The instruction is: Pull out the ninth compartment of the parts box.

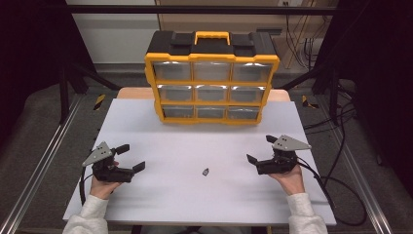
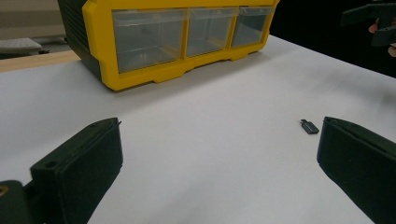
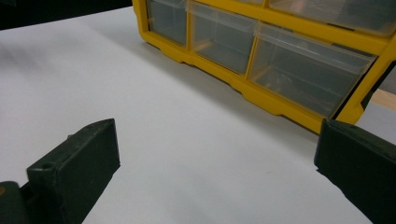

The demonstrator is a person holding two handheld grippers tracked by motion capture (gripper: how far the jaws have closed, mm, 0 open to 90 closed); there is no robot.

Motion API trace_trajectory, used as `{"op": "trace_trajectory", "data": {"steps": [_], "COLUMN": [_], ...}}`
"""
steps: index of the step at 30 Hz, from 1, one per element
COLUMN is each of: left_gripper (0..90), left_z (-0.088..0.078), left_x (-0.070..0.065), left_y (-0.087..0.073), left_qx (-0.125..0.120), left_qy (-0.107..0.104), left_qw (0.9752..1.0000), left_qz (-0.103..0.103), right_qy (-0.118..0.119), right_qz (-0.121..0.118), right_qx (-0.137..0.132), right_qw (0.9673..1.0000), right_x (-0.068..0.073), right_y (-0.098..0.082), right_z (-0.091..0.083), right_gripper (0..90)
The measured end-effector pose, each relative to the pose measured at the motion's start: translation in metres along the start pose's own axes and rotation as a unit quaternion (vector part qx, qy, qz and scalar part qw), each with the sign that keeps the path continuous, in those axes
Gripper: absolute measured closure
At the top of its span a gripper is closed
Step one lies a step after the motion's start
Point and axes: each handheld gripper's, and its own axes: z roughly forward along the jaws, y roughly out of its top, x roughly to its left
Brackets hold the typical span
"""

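- Two grippers are out on the white surface (image 1: 195, 195), one per hand, both resting low in the high view.
- Left gripper (image 1: 130, 157) sits at the lower left of the frame, fingers spread wide apart with nothing between them.
- Right gripper (image 1: 261, 148) is at the lower right, fingers also wide apart and holding nothing.
- That small dark part (image 1: 205, 171) lies flat on the surface at lower centre, between the two grippers and well apart from both.
- From the left gripper view the same small dark part (image 2: 309, 126) sits at the right of the frame, just beside the right-hand finger (image 2: 359, 168) but not touching it.
- Yellow drawer organizer (image 1: 212, 78) stands upright at the top centre, nine clear drawers in a three-by-three grid, black top with a yellow handle. Drawers all look pushed in.
- Right gripper view has the organizer's bottom row of drawers (image 3: 261, 51) across the upper right.
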Motion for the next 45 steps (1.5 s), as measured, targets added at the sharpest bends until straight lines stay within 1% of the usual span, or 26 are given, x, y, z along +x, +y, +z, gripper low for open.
{"op": "trace_trajectory", "data": {"steps": [1,2,8,11,12,16,18,20,26,28,31,33,38,39,42,45], "left_gripper": [0.0,0.0,0.0,0.0,0.0,0.0,0.0,0.0,0.0,0.0,0.0,0.0,0.0,0.0,0.0,0.0], "left_z": [0.000,0.000,-0.001,0.000,0.000,0.000,0.000,0.000,0.000,0.000,0.000,0.000,0.001,0.001,0.001,0.001], "left_x": [0.000,0.000,0.001,0.001,0.001,0.001,0.001,0.002,0.002,0.002,0.002,0.002,0.002,0.002,0.002,0.002], "left_y": [0.000,0.000,0.000,0.000,0.000,0.000,-0.001,-0.001,-0.001,-0.001,-0.001,-0.001,-0.001,-0.001,-0.002,-0.002], "left_qx": [-0.001,-0.001,-0.001,0.000,0.000,0.000,0.001,0.002,0.003,0.003,0.003,0.003,0.005,0.005,0.005,0.006], "left_qy": [0.001,0.001,0.003,0.002,0.002,0.003,0.002,0.002,0.003,0.003,0.003,0.004,0.004,0.004,0.004,0.003], "left_qw": [1.0000,1.0000,1.0000,1.0000,1.0000,1.0000,1.0000,1.0000,1.0000,1.0000,1.0000,1.0000,1.0000,1.0000,1.0000,1.0000], "left_qz": [0.000,-0.001,-0.001,-0.002,-0.002,-0.001,-0.001,-0.001,-0.002,-0.002,-0.002,-0.002,-0.002,-0.002,-0.002,-0.001], "right_qy": [0.000,-0.002,-0.003,-0.012,-0.012,-0.021,-0.021,-0.022,-0.020,-0.024,-0.026,-0.030,-0.030,-0.030,-0.031,-0.038], "right_qz": [0.000,-0.009,-0.025,-0.045,-0.045,-0.061,-0.063,-0.071,-0.083,-0.096,-0.100,-0.110,-0.129,-0.129,-0.146,-0.162], "right_qx": [0.000,0.002,0.004,0.010,0.010,0.009,0.009,0.010,0.014,0.021,0.025,0.033,0.049,0.049,0.061,0.070], "right_qw": [1.0000,1.0000,0.9997,0.9989,0.9989,0.9979,0.9978,0.9972,0.9963,0.9949,0.9943,0.9929,0.9900,0.9900,0.9869,0.9835], "right_x": [0.000,0.001,0.005,0.009,0.009,0.012,0.012,0.013,0.014,0.015,0.014,0.014,0.015,0.015,0.015,0.016], "right_y": [0.000,0.003,0.011,0.018,0.018,0.026,0.028,0.032,0.040,0.045,0.047,0.051,0.058,0.058,0.064,0.069], "right_z": [0.000,0.002,0.007,0.011,0.011,0.013,0.013,0.016,0.021,0.023,0.025,0.027,0.030,0.030,0.033,0.035], "right_gripper": [0.4,0.4,0.4,0.5,0.5,0.5,0.5,0.5,0.6,0.7,0.7,0.7,0.7,0.7,0.7,0.6]}}
